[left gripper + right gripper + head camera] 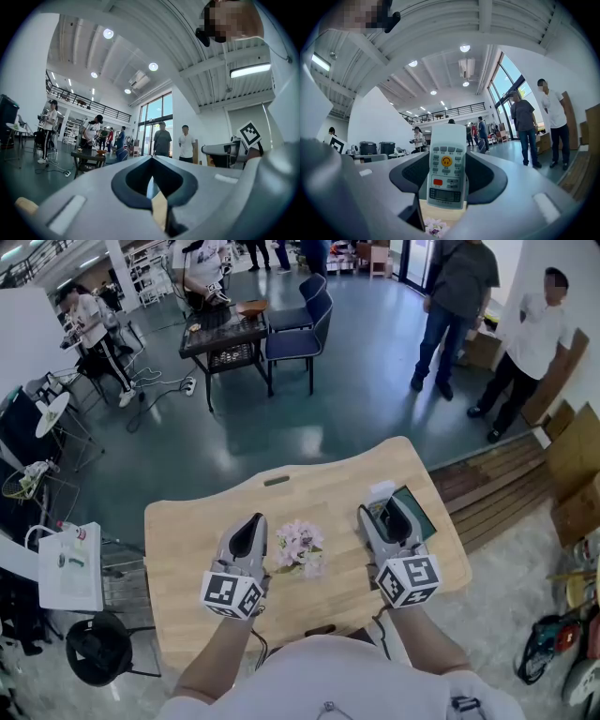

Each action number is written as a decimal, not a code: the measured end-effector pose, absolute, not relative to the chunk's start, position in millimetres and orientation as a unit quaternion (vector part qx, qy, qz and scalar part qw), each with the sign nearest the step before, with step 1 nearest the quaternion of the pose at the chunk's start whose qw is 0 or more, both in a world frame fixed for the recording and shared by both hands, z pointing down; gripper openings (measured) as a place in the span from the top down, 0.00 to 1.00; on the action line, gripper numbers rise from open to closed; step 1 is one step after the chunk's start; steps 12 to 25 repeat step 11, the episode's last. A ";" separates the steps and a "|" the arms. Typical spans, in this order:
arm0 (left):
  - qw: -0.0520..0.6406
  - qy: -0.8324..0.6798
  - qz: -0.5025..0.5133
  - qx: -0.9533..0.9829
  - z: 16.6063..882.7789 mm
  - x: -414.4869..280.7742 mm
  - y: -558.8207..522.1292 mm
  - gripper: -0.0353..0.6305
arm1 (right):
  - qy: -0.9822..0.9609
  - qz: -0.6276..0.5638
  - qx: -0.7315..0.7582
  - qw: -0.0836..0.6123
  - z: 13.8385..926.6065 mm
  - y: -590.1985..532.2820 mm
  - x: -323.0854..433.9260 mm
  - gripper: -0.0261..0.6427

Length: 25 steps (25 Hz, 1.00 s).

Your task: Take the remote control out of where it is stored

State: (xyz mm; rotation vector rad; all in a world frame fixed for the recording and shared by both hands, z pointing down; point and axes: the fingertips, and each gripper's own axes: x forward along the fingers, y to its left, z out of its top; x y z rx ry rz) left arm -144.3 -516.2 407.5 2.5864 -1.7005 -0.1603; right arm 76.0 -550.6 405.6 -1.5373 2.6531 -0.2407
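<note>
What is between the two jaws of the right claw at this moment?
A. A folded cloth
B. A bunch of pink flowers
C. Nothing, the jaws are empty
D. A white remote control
D. In the right gripper view, the remote control stands upright between the jaws of the right claw, buttons toward the camera, while the flowers lie apart on the table.

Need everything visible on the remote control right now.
The white rectangular plastic remote control stands upright, face toward the right gripper view's camera: rows of grey buttons, a round yellow button, a red one, a grey display at its lower end. The black pads of the right tongs clamp its sides, above the light wooden table. Nothing else is seen touching it.
</note>
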 end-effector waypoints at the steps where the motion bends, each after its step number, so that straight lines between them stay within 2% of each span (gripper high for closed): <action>1: 0.022 -0.548 -0.052 0.835 407.0 -143.8 -515.7 0.95 | 0.862 -0.079 -0.500 0.032 405.8 -550.1 76.3 0.56; 25: 0.024 -0.547 -0.052 0.835 411.3 -139.3 -509.4 0.95 | 0.863 -0.083 -0.498 0.027 412.7 -543.5 77.3 0.56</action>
